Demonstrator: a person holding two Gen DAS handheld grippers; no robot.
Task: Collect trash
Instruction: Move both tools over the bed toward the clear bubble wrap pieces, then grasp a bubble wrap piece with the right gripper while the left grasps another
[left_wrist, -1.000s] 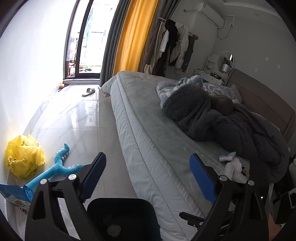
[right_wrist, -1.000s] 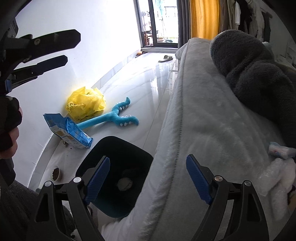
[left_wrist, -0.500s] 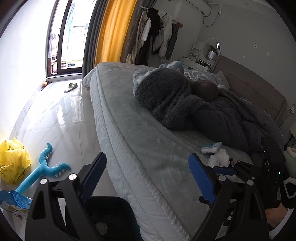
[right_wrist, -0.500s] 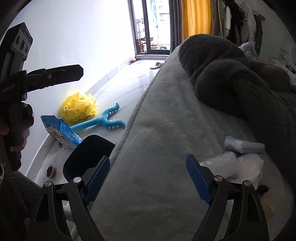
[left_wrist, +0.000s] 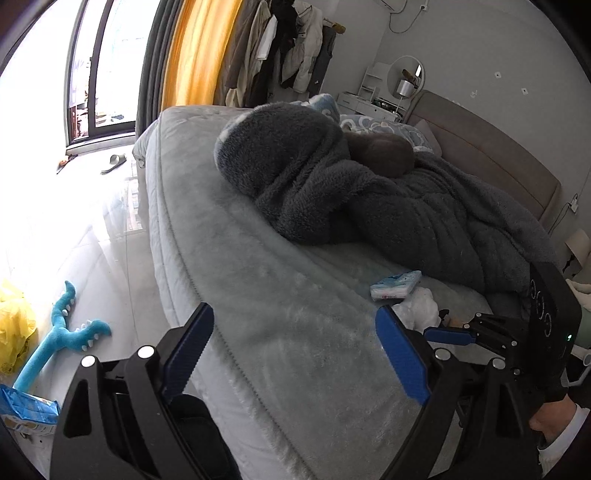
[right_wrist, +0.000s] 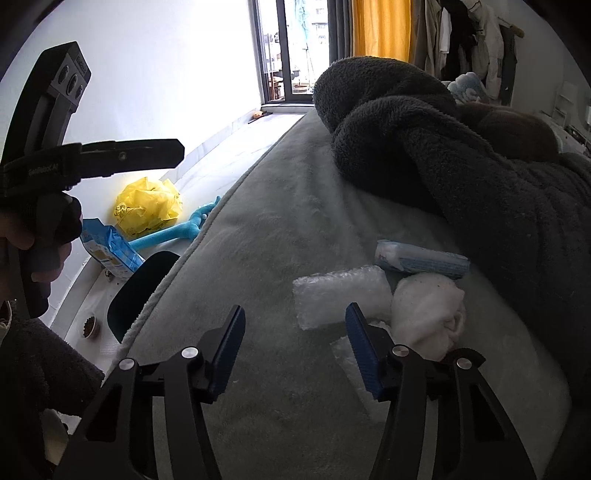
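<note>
Right gripper (right_wrist: 295, 347), its jaws half spread and just narrowed with nothing between them, hangs over the grey bed (right_wrist: 258, 229) just short of the trash: a bubble-wrap sheet (right_wrist: 338, 297) lying beside a crumpled white wad (right_wrist: 428, 314), with a blue-and-white tissue pack (right_wrist: 421, 260) touching the wad against the dark fleece blanket (right_wrist: 480, 177). Left gripper (left_wrist: 295, 354), jaws spread wide and empty, hovers above the bed's near edge, the black bin (right_wrist: 142, 291) on the floor below it; a yellow bag (right_wrist: 149, 206), a blue toy (right_wrist: 173, 232) and a blue packet (right_wrist: 110, 253) lie by the wall
</note>
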